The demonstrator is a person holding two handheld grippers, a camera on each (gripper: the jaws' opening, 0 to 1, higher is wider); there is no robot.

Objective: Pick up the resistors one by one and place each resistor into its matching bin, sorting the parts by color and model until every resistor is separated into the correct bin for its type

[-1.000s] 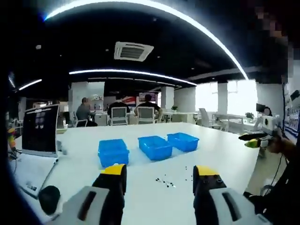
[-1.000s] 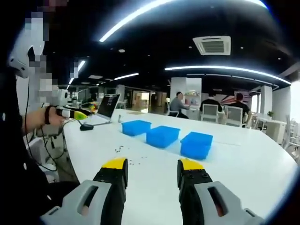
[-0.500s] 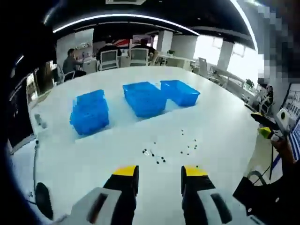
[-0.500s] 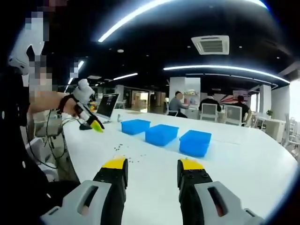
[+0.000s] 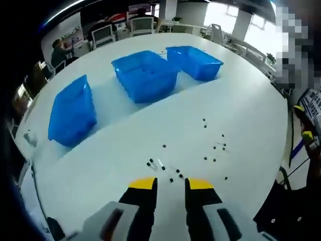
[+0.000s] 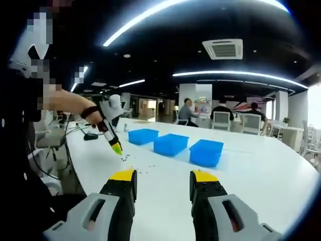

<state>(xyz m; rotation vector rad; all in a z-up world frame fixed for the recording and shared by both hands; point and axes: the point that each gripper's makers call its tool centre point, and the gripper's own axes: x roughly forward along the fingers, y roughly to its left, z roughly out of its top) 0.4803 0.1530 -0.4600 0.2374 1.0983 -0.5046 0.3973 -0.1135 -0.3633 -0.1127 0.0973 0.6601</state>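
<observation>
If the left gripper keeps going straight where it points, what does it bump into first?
Probably the scattered resistors lying on the white table just ahead of the left gripper, whose jaws stand slightly apart. Depth is hard to judge; it might touch bare tabletop first.

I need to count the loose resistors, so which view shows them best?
The left gripper view: it looks down on the resistors, scattered on the table by its tongs. The right gripper view shows them as faint specks.

Dim dark ceiling w/ bright LED strips (image 6: 235,74), window glare (image 5: 225,10), soft blur, fisheye edge warp
</observation>
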